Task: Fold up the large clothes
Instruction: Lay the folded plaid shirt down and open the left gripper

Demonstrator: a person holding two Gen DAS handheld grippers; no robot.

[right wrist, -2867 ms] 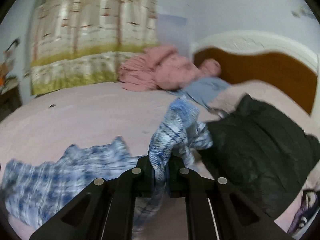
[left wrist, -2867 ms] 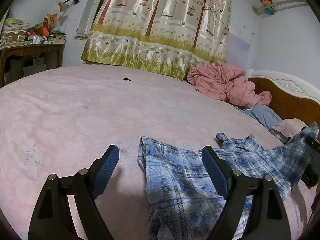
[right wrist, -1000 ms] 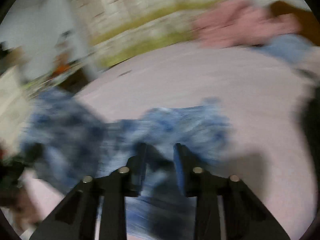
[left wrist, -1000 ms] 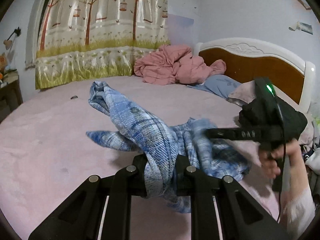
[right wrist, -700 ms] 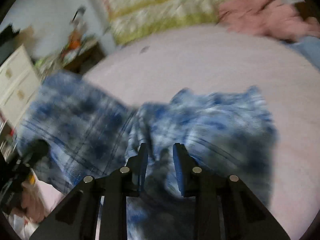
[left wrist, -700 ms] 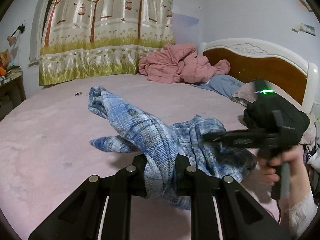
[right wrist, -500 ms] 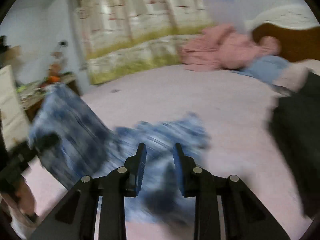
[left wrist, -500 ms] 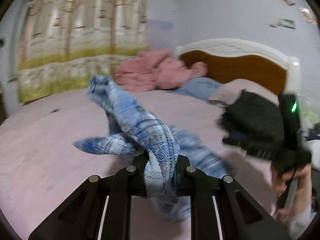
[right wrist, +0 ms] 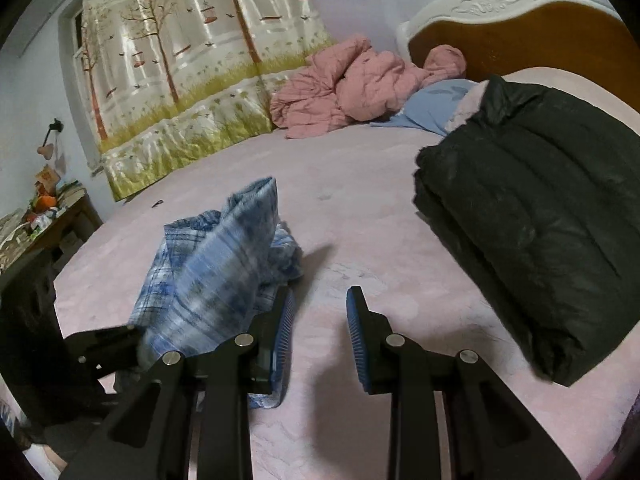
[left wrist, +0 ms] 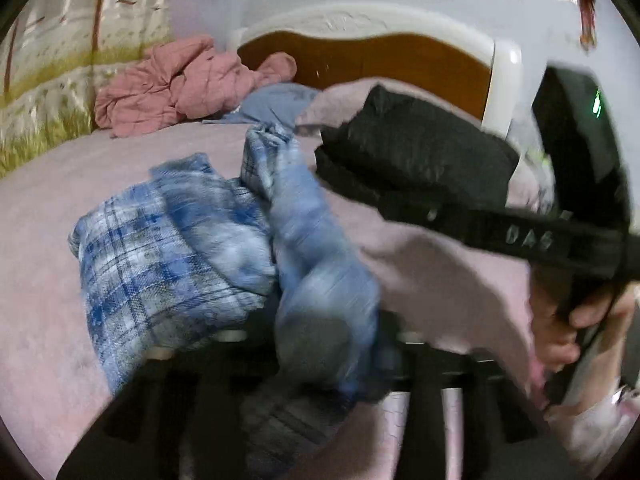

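On the pink bedspread [right wrist: 360, 184], my blue plaid cotton shirt [right wrist: 224, 264] lies bunched, unfolded. My left gripper [left wrist: 312, 344] has just been opening around it; right gripper [right wrist: 320, 332] gapes empty.

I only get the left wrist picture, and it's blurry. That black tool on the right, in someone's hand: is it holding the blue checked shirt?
Observer: No. In the right wrist view the right gripper is open, with only bare pink bedcover between its blue pads. The shirt is heaped just beside it.
Operator: Is there anything over that way that I miss?
Observer: Yes, a cluttered wooden table stands next to the bed, below the curtain.
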